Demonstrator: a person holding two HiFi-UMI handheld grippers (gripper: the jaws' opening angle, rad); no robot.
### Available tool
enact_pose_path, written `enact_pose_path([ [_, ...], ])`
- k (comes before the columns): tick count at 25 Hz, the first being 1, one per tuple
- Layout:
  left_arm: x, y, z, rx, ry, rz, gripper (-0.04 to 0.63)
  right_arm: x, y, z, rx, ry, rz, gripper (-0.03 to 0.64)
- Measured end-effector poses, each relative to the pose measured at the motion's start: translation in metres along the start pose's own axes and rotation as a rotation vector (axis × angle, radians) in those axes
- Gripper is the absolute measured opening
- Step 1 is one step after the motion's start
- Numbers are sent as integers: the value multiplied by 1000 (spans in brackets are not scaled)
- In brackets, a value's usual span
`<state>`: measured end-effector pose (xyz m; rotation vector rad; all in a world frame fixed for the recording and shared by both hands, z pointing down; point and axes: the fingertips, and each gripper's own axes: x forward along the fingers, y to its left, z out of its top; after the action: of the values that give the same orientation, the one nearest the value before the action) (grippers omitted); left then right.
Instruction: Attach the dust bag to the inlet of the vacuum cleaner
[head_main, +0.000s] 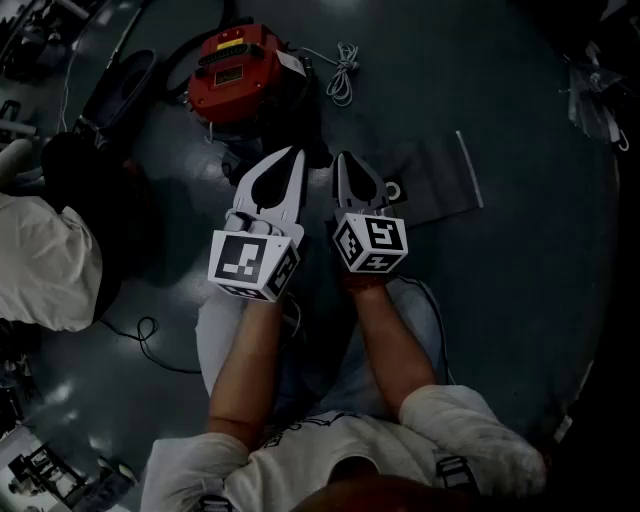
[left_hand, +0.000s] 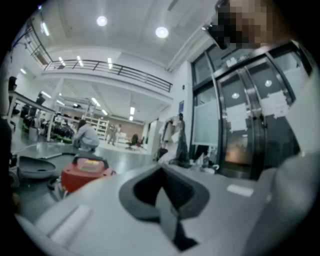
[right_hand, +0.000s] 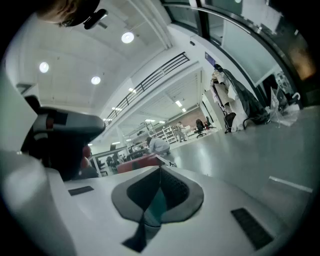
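The red vacuum cleaner (head_main: 240, 70) stands on the dark floor ahead of me; it also shows as a red vacuum cleaner (left_hand: 85, 172) low on the left and as a red body (right_hand: 137, 162) just beyond the jaws. A flat grey dust bag (head_main: 440, 180) with a white strip along one edge lies on the floor to its right. My left gripper (head_main: 290, 155) and right gripper (head_main: 345, 160) are held side by side above the floor, between the vacuum and me. Both are shut with nothing between the jaws. In the gripper views, the left gripper (left_hand: 162, 172) and right gripper (right_hand: 161, 172) point level across the hall.
A coiled white power cord (head_main: 343, 70) lies right of the vacuum. A dark hose and nozzle (head_main: 130, 80) lie at its left. Another person in a white top (head_main: 40, 260) is at the left edge. A black cable (head_main: 145, 335) runs on the floor near my knees.
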<state>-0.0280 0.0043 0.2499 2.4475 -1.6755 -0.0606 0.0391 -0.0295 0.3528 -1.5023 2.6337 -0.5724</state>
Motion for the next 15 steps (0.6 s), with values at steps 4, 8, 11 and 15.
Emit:
enact_pose_path([
  [4, 18, 44, 9, 3, -60, -48, 0, 34, -9, -2, -70, 2, -40, 12],
  [8, 44, 75, 11, -73, -101, -81, 0, 51, -13, 37, -158, 24, -144, 12],
  [11, 71, 82, 5, -78, -81, -102, 0, 64, 8, 93, -205, -20, -120, 12],
  [15, 106, 47, -29, 39, 2, -207, 0, 66, 4, 91, -277, -28, -36, 14],
])
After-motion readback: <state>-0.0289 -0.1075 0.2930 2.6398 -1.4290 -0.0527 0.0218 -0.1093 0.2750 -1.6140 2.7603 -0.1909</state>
